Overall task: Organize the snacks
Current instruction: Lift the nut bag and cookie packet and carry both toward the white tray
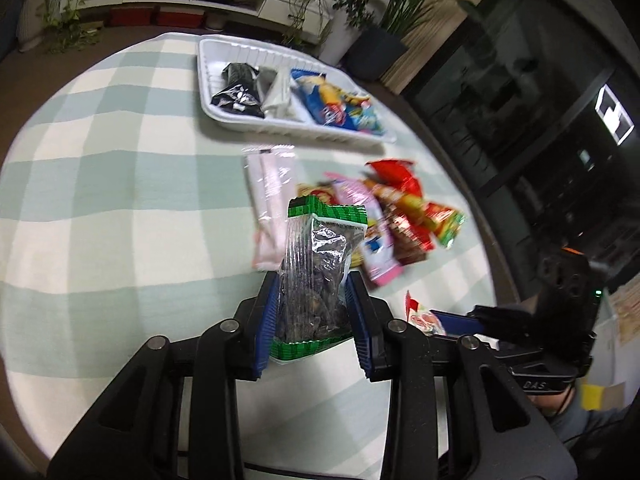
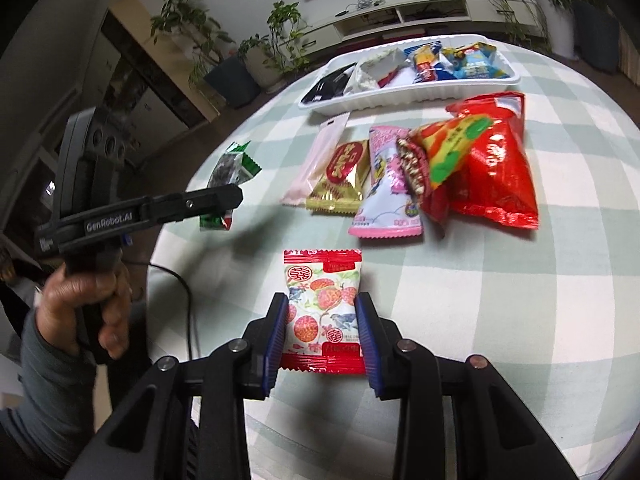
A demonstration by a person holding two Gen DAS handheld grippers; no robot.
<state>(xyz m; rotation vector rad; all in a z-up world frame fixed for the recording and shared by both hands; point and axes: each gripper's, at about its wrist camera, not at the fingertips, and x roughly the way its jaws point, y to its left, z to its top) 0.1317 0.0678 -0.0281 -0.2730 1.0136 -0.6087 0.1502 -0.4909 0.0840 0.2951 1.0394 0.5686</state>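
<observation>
We hold the left tongs (image 1: 312,312) clamped on a green pack (image 1: 316,264), a clear-windowed sachet with green crimped ends and dark, glossy pieces inside; it stands upright between the blue pads, lifted above the checked counter (image 1: 120,200). The right tongs (image 2: 322,332) are closed on a red pack (image 2: 323,312), white-faced with red crimped edges, printed with round red fruits and small blue birds; whether it is lifted off the counter we cannot tell. Beyond it lies a loose heap: a pale pink sachet (image 2: 320,156), a gold pack (image 2: 344,176) with a red emblem lying partly on it, a pink-and-white pack (image 2: 386,188), a small dark red one (image 2: 412,168), a red-and-green triangular bag (image 2: 448,148) and a large red bag (image 2: 496,160), overlapping one another. At the far edge sits a white tray (image 2: 400,98), already holding black, grey-white and blue-yellow packs in separate compartments. A hand (image 2: 84,308) in a grey sleeve grips the left handle.
</observation>
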